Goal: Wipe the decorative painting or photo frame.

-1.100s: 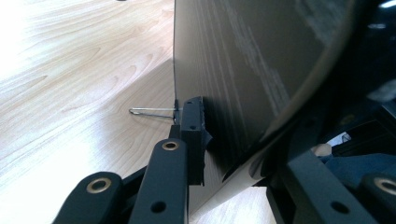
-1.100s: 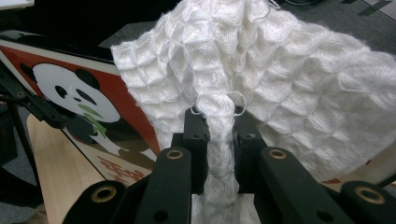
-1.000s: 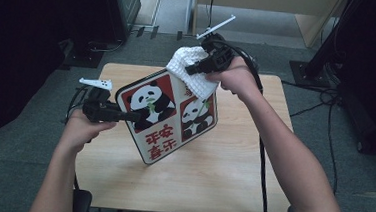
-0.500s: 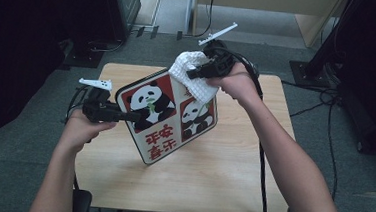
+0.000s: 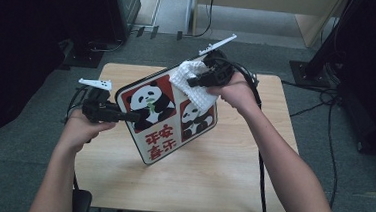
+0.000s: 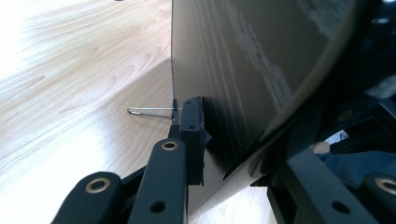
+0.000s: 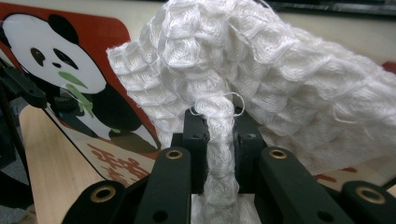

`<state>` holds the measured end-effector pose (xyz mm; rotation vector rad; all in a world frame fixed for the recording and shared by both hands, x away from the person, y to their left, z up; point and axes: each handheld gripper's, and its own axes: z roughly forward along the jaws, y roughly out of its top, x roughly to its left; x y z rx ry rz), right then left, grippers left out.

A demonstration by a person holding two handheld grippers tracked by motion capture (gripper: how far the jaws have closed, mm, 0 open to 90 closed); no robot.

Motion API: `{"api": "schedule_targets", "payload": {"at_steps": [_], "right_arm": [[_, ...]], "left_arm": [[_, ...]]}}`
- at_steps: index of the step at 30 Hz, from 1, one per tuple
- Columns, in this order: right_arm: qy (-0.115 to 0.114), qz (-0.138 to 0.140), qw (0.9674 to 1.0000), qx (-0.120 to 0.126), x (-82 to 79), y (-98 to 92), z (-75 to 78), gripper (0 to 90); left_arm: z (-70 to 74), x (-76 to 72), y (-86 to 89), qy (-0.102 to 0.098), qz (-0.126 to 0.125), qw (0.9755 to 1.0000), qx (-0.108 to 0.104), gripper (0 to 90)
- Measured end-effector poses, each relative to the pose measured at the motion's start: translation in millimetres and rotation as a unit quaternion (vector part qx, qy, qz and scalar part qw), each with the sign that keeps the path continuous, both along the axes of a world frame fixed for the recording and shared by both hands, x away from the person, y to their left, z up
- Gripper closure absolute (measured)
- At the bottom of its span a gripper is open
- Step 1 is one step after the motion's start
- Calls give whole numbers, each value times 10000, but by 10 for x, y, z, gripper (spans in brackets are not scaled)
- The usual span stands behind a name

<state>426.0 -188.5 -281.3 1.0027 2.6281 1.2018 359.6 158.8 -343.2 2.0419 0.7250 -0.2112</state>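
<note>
Two grippers are held over the desk [image 5: 230, 184]; the left gripper [image 5: 127, 116], reached in level from the desk's left edge, is clamped on the left rim of the panda sign [image 5: 168, 115], which is propped tilted on its lower corner near the desk's middle; the right gripper [image 5: 194, 80], angled down from the far edge, is closed tight on a white cloth [image 5: 196, 88] pressed against the sign's upper right face.

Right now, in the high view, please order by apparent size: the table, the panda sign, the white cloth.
1. Table, clearly the largest.
2. Panda sign, standing tilted on the table.
3. White cloth, smallest, though it is bunched up and partly hidden.
</note>
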Motion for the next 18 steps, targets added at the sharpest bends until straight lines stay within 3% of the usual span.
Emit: {"api": "schedule_targets", "payload": {"at_steps": [18], "right_arm": [[153, -12, 9998, 83, -41, -59, -256, 802]], "left_arm": [[1, -2, -1, 5, 2, 10000, 5, 740]]}}
